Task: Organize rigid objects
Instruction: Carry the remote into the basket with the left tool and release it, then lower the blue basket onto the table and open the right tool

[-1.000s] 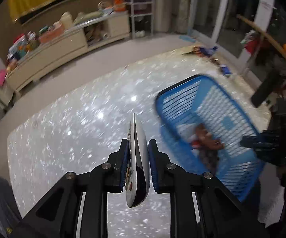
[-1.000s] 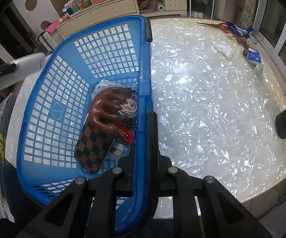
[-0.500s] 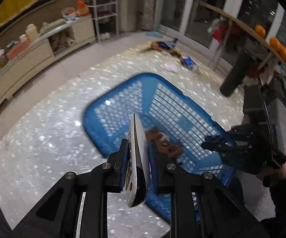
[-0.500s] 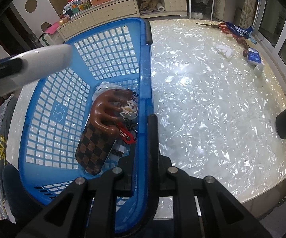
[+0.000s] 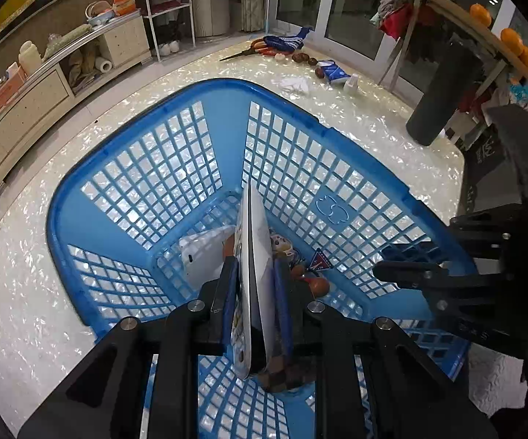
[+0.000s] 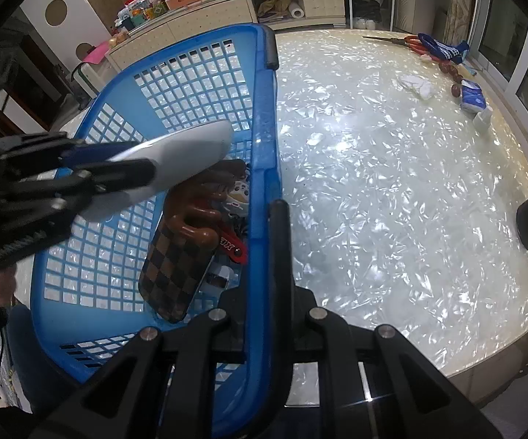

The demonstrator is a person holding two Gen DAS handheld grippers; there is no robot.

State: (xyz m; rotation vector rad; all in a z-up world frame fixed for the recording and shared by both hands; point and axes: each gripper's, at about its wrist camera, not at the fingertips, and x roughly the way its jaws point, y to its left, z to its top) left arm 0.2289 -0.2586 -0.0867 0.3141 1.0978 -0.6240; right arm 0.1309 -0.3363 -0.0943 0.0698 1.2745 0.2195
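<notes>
My left gripper [image 5: 253,274] is shut on a white remote control [image 5: 253,256], held edge-up over the inside of the blue plastic basket [image 5: 146,168]. The remote [image 6: 176,146] and left gripper [image 6: 117,172] also show in the right wrist view, above the basket's left half. My right gripper [image 6: 265,219] is shut on the basket's right rim [image 6: 264,117]. In the basket lie a brown wooden comb-like piece [image 6: 198,216], a checkered brown case [image 6: 176,274], a red tag [image 6: 232,247], a small figure [image 6: 240,195] and a white item [image 5: 205,252].
The basket stands on a pearly white table [image 6: 392,190]. At the table's far side lie scissors [image 6: 399,40], a blue cloth [image 6: 443,49], a white tissue [image 6: 415,84] and a blue packet [image 6: 472,98]. A dark cylinder [image 5: 443,98] stands near the right edge.
My left gripper has carried the remote from beside the basket to over its inside and lower toward the contents. The right gripper has kept its hold on the rim.
</notes>
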